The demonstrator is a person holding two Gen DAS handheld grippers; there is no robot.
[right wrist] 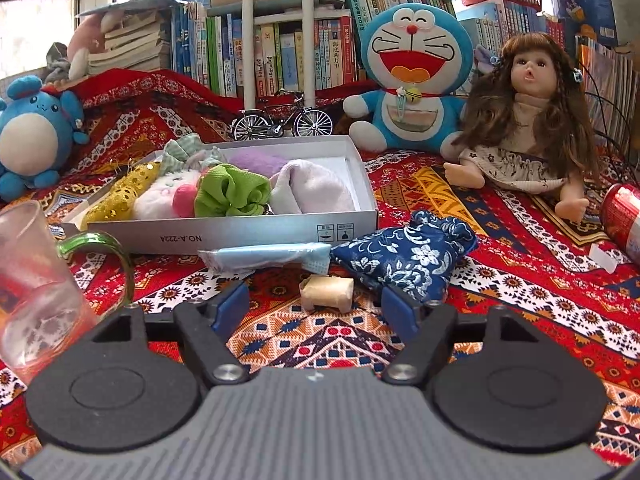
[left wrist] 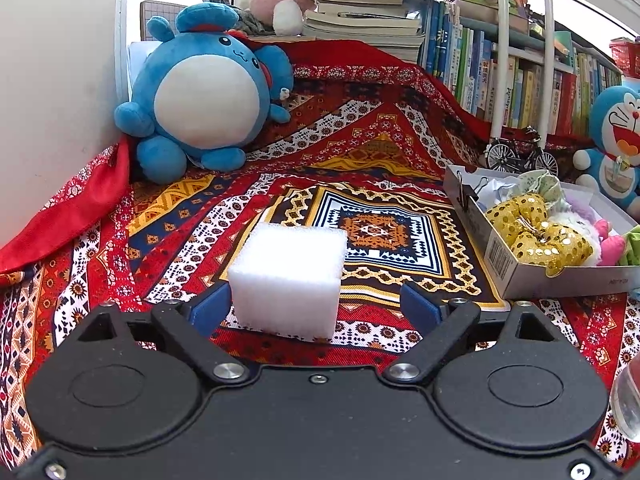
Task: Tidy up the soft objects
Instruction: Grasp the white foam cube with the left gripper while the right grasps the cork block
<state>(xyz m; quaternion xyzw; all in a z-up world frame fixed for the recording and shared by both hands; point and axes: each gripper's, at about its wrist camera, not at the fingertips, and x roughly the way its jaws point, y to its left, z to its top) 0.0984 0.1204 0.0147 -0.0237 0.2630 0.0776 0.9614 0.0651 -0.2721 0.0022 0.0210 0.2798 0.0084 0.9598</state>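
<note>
A white foam cube [left wrist: 288, 280] sits on the patterned cloth between the fingers of my left gripper [left wrist: 316, 306]. The left pad is at the cube's side and the right pad stands well clear, so the gripper is open. My right gripper [right wrist: 315, 309] is open too, with a small beige wrapped piece [right wrist: 326, 294] lying loose between its fingertips. A blue floral pouch [right wrist: 404, 256] lies just past its right finger. A packed face mask [right wrist: 264, 256] lies in front of the grey box [right wrist: 240, 232], which holds several soft items.
A glass mug [right wrist: 36, 280] stands at the near left of the right wrist view. A blue round plush [left wrist: 200, 92], a blue cat plush [right wrist: 416, 64], a doll [right wrist: 524, 120], a model bicycle [right wrist: 282, 122] and a red can [right wrist: 624, 216] ring the cloth. Bookshelves stand behind.
</note>
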